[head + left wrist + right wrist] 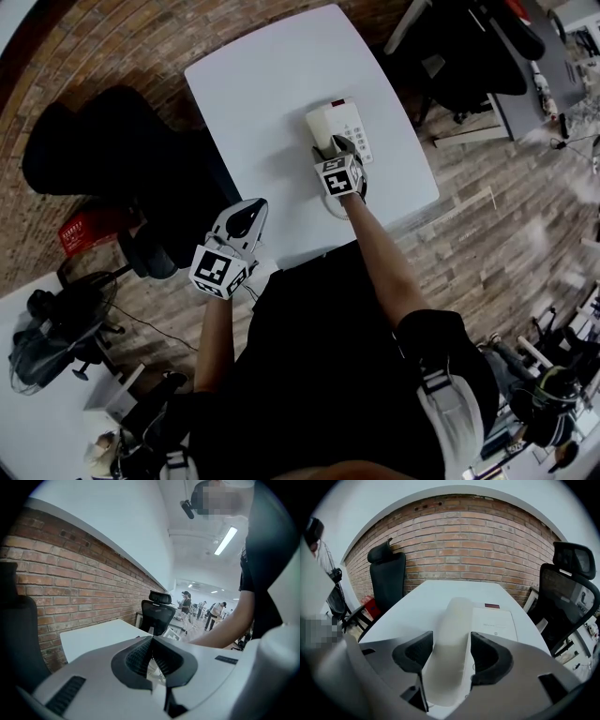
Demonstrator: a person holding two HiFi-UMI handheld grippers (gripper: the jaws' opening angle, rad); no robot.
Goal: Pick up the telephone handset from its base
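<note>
A white telephone base (354, 129) with a keypad sits near the right edge of the white table (272, 84). Its white handset (454, 616) lies in the cradle on the base's (494, 623) left side. My right gripper (339, 148) is low over the near end of the handset (322, 127). In the right gripper view, my right gripper (451, 640) stands open, with one dark pad on each side of the handset. The left gripper (249, 212) hovers at the table's near edge, away from the phone. Seen from its own camera, the left gripper (152, 641) is shut with nothing in it.
A black office chair (103, 150) stands left of the table, and another chair (569, 588) stands at its right. A red box (84, 230) lies on the floor near the left chair. A brick wall (459, 541) rises behind the table. People stand far off (187, 604).
</note>
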